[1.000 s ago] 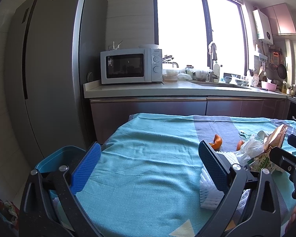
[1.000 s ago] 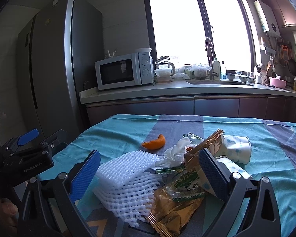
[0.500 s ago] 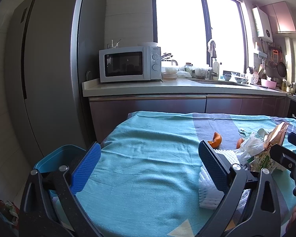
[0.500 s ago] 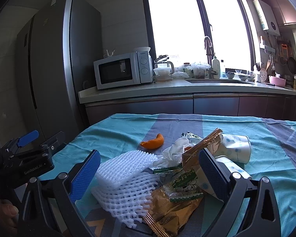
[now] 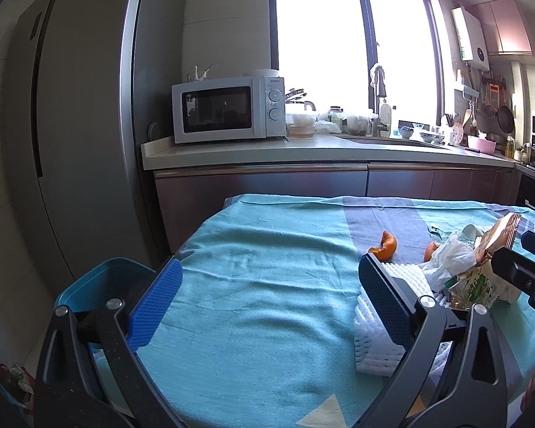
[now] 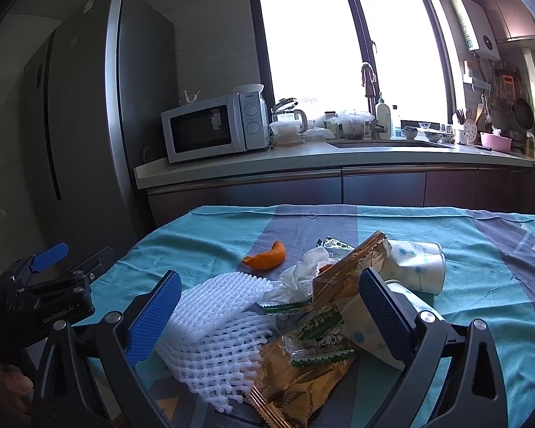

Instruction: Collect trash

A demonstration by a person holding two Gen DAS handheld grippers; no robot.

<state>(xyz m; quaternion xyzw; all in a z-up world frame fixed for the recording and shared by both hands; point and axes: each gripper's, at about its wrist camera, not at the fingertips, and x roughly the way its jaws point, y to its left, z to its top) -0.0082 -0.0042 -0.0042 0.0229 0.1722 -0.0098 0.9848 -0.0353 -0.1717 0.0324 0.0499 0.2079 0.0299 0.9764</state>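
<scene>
A heap of trash lies on the teal tablecloth (image 6: 481,285): white foam fruit netting (image 6: 214,331), a crumpled tissue (image 6: 299,278), an orange peel (image 6: 265,258), green and brown snack wrappers (image 6: 314,335), and paper cups (image 6: 415,267). My right gripper (image 6: 267,317) hovers open just above the heap, jaws wide on either side of it. My left gripper (image 5: 267,303) is open over bare cloth, left of the netting (image 5: 378,339) and peel (image 5: 385,249). A blue bin (image 5: 100,281) stands beside the table's left edge.
Behind the table run a kitchen counter (image 5: 303,149) with a microwave (image 5: 228,108) and a sink area under a bright window. A tall grey fridge (image 5: 71,125) stands at the left. The left gripper's body (image 6: 50,303) shows at the right wrist view's left edge.
Both grippers have drifted slightly; the scene sits a little lower in both views. Both stay open and the trash has not moved.
</scene>
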